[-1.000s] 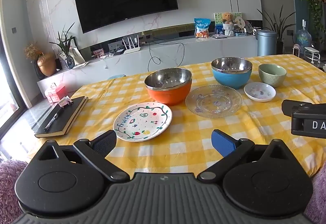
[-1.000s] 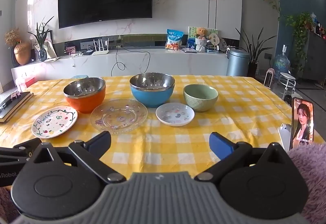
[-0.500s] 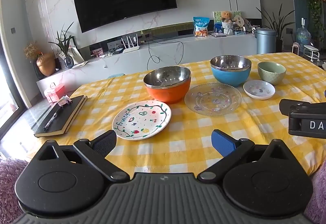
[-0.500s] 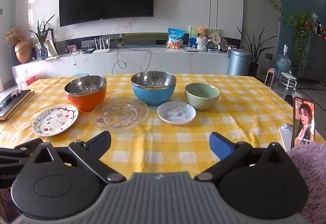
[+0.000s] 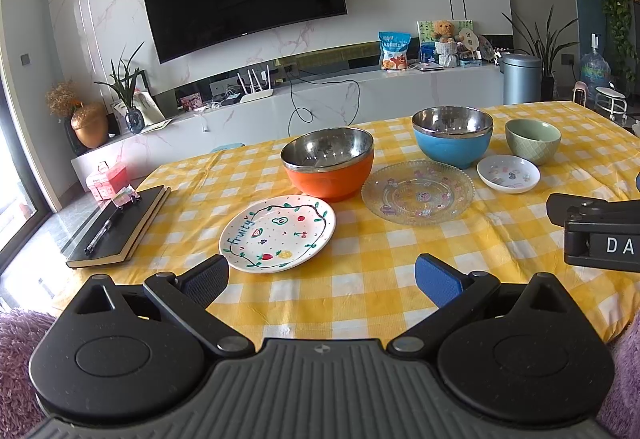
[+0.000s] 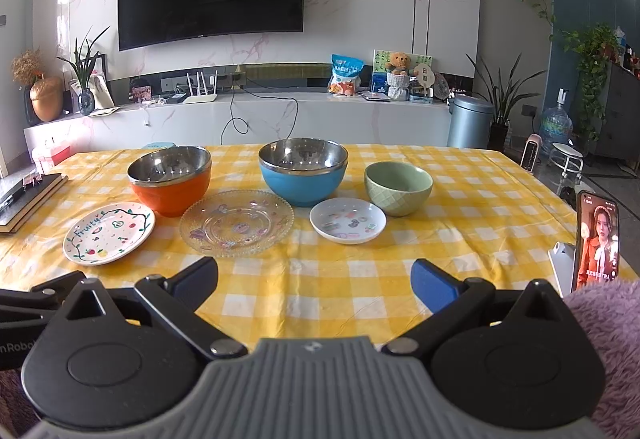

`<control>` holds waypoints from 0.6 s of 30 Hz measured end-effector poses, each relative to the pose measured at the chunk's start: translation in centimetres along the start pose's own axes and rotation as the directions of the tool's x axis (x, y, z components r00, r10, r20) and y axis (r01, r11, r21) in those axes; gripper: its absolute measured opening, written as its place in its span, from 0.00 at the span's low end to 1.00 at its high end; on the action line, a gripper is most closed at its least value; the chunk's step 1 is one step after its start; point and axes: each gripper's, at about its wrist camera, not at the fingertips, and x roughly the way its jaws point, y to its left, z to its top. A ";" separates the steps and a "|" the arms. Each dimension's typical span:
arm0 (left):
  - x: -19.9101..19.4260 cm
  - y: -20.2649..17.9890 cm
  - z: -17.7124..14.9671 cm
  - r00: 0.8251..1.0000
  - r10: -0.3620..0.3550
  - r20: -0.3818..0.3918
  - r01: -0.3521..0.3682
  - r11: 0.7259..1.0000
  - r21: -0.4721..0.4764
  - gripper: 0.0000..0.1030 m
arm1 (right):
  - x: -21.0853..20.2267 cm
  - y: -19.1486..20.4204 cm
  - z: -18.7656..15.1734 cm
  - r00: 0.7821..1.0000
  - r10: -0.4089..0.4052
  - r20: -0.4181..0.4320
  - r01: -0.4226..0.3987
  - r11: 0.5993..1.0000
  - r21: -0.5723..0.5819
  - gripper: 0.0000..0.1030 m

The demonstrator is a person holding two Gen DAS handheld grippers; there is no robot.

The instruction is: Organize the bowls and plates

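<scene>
On the yellow checked table (image 5: pixel 360 279) stand an orange steel-lined bowl (image 5: pixel 328 164), a blue steel-lined bowl (image 5: pixel 453 137) and a green bowl (image 5: pixel 533 141). In front of them lie a white fruit-painted plate (image 5: pixel 277 233), a clear glass plate (image 5: pixel 418 192) and a small white dish (image 5: pixel 508 174). My left gripper (image 5: pixel 322 277) is open and empty, just short of the fruit plate. My right gripper (image 6: pixel 314 281) is open and empty, near the table's front edge, short of the glass plate (image 6: pixel 237 222) and small dish (image 6: pixel 348 221).
A black notebook with a pen (image 5: pixel 116 225) lies at the table's left edge. A phone on a stand (image 6: pixel 596 241) plays video at the right edge. The right gripper's body (image 5: pixel 600 233) shows at the right of the left wrist view. A TV console stands behind the table.
Both grippers have drifted slightly forward and up; the dishes sit a little lower in the views. Nothing was grasped or moved.
</scene>
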 end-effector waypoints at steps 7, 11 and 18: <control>0.0 0.0 0.0 1.000 0.000 -0.001 0.000 1.000 0.000 1.00 | 0.0 0.0 0.0 1.000 -0.001 0.000 0.001 1.000 -0.001 0.98; 0.1 -0.1 -0.2 1.000 0.000 -0.003 0.000 1.000 0.001 1.00 | 0.0 0.0 0.0 1.000 -0.001 -0.001 0.001 1.000 -0.001 0.98; 0.2 -0.2 -0.5 1.000 0.000 -0.004 0.000 1.000 0.002 1.00 | 0.0 0.0 0.0 1.000 0.000 -0.001 0.000 1.000 -0.001 0.98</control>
